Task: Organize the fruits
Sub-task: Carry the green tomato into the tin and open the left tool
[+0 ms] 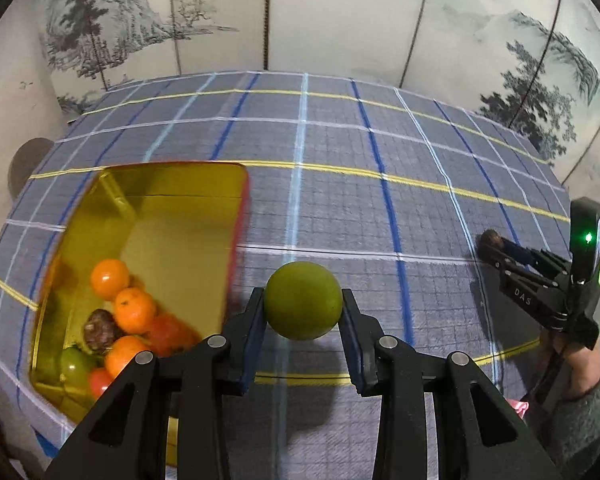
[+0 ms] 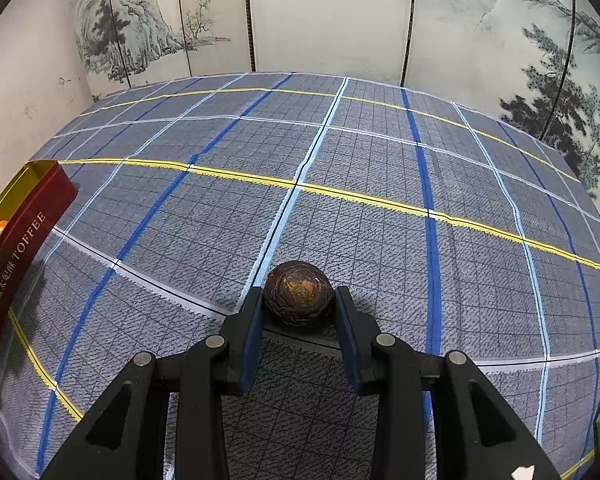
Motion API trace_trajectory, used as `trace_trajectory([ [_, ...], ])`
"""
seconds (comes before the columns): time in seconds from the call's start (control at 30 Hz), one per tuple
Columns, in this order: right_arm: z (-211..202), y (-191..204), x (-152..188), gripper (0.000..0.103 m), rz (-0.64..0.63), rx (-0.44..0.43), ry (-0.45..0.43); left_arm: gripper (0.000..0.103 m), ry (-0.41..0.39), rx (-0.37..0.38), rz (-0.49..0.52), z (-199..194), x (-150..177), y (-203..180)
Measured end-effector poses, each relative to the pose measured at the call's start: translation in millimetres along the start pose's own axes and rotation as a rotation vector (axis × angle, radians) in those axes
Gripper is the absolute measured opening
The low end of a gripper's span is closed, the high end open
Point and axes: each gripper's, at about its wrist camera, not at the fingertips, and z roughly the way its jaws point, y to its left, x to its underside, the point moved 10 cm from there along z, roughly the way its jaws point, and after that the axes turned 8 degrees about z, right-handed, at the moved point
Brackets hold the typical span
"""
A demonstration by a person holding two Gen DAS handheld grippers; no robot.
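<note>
Desk under a plaid cloth, with a tin and one brown fruit on it

The desk [image 2: 360,160] is covered by a grey-blue checked tablecloth [image 1: 340,200] crossed by yellow, white, light-blue and dark-blue lines. At its left side sits a gold-lined tin [image 1: 172,216] with a red outer wall printed "TOFFEE", holding orange, green, red and brown fruits. Well apart to the right, a dark brown wrinkled fruit [image 2: 299,293] rests on the cloth between the blue pads of the right tongs [image 2: 299,312], casting a shadow.
</note>
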Motion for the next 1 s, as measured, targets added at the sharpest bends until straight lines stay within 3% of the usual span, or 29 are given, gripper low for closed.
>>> trace_trajectory([
  [0.23, 0.1, 0.0, 0.0, 0.033, 0.000, 0.000, 0.000, 0.037, -0.015, -0.052, -0.075, -17.5, 5.7, 50.9],
  [0.5, 0.1, 0.1, 0.1, 0.033, -0.001, 0.001, 0.000, 0.037, 0.023, -0.110, -0.168, -17.4, 30.2, 112.0],
  [1.0, 0.3, 0.6, 0.3, 0.032, -0.001, 0.002, -0.001, 0.037, 0.080, -0.123, -0.199, -2.1, 58.7, 133.4],
])
